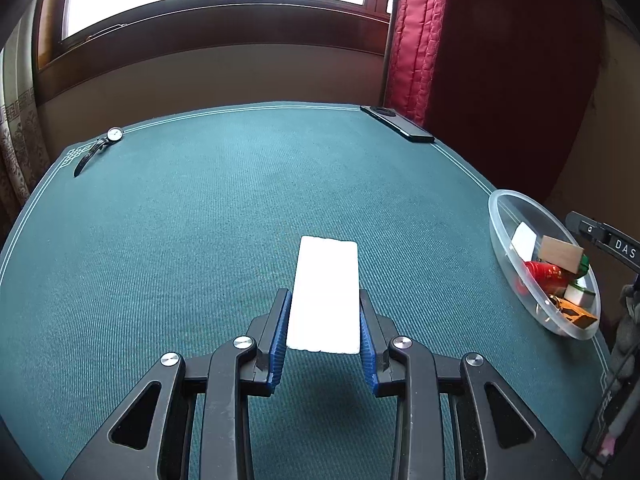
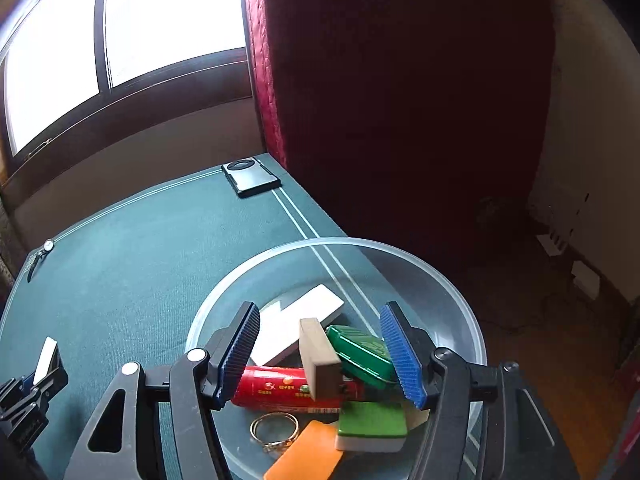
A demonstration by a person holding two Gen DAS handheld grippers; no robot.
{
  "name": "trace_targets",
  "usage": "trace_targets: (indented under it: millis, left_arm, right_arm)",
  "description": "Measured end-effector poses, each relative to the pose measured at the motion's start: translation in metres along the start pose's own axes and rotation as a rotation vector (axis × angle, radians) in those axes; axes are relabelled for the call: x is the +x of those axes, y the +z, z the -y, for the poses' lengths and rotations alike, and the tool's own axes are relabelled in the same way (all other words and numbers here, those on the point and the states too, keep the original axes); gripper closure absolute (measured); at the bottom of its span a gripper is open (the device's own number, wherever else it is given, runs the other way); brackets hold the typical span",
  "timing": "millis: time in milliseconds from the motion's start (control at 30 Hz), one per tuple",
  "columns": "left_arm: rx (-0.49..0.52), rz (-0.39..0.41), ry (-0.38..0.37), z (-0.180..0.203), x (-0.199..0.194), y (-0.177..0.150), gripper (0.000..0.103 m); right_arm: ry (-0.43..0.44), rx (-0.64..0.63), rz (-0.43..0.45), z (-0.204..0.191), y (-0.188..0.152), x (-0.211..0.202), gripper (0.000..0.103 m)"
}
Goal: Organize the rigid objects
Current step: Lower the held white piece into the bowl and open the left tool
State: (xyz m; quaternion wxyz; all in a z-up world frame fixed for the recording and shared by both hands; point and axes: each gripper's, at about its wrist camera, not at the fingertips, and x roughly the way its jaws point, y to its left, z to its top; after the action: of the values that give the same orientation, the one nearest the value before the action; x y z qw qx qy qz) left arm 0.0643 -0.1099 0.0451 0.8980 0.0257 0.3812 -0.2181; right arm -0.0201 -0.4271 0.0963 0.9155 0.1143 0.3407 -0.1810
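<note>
A flat white block [image 1: 325, 294] is clamped between the blue pads of the left tongs [image 1: 324, 300] and is carried above the green table [image 1: 200, 220], its far end projecting past the fingertips. The right tongs [image 2: 320, 336] are held released over a clear plastic bowl [image 2: 452, 292] at the table's right edge; nothing is pressed between their pads, and a tan block [image 2: 320, 360] is seen standing tilted in the gap, leaning on the other contents. Within the bowl are gathered a white slab [image 2: 296, 320], a green case [image 2: 360, 352], a red tube [image 2: 276, 390], a green-topped tile [image 2: 372, 424], an orange piece [image 2: 308, 456] and a ring of keys [image 2: 274, 428]. A wristwatch [image 1: 98, 148] is laid near the far left corner of the table, and a dark phone [image 1: 400, 124] near the far right corner, beside a red curtain [image 1: 416, 40].
</note>
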Motion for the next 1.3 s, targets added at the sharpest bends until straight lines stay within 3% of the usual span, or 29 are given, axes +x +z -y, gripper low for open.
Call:
trace_targets:
  millis: [367,667,1300]
  left_arm:
    - [0.036,-0.02,-0.03,0.037,0.002,0.002,0.071]
    - [0.093,-0.022,-0.067,0.085,0.003,0.011,0.071]
    - [0.227,-0.036,-0.139,0.185,0.025,0.036,0.071]
  right_arm:
    - [0.017,0.063,0.016,0.046,-0.014,-0.017,0.037]
    - [0.047,0.09,0.049,0.071,-0.022,-0.028,0.029]
    - [0.088,0.136,0.041,0.107,-0.033,-0.018,0.026]
